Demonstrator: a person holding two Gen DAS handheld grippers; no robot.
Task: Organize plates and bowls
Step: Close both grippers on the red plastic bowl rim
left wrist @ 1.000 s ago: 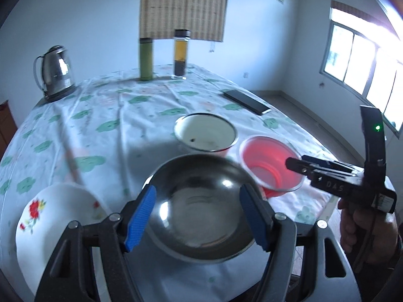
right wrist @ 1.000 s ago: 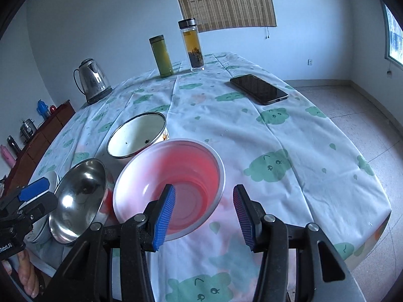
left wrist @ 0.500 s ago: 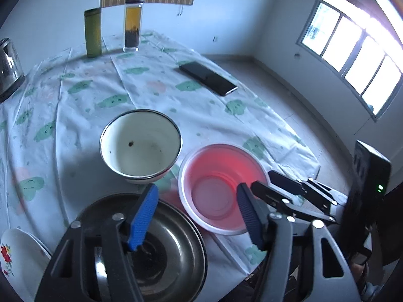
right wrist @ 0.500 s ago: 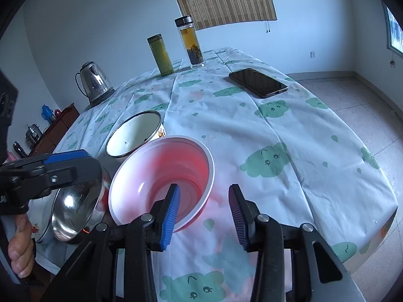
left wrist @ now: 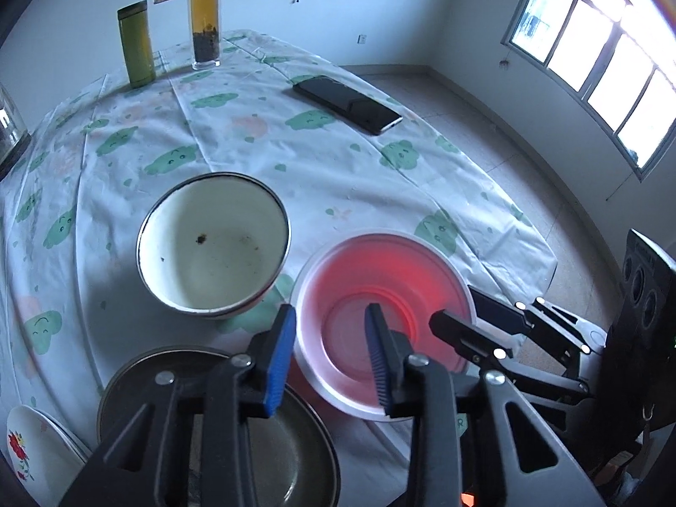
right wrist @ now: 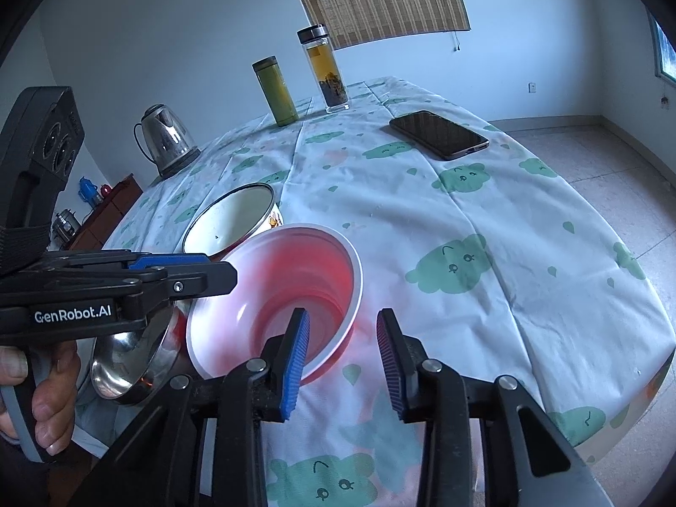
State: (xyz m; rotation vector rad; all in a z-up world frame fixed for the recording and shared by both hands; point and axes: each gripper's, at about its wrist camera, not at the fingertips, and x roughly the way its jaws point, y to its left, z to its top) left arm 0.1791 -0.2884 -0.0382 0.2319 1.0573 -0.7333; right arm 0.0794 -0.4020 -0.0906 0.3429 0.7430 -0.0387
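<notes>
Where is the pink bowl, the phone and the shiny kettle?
pink bowl [left wrist: 382, 295], left wrist view, on its inner wall.
phone [right wrist: 439, 134], right wrist view, on the dark screen.
kettle [right wrist: 167, 139], right wrist view, on its shiny steel body.

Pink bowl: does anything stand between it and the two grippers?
Nothing visible does. The left gripper and the right gripper each already straddle the rim of the pink bowl; their jaws have just been closing, pads not yet pressing it.

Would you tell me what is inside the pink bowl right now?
The pink bowl holds nothing but one pad of each gripper, dipped over its rim; the floor behind those pads is hidden.
</notes>
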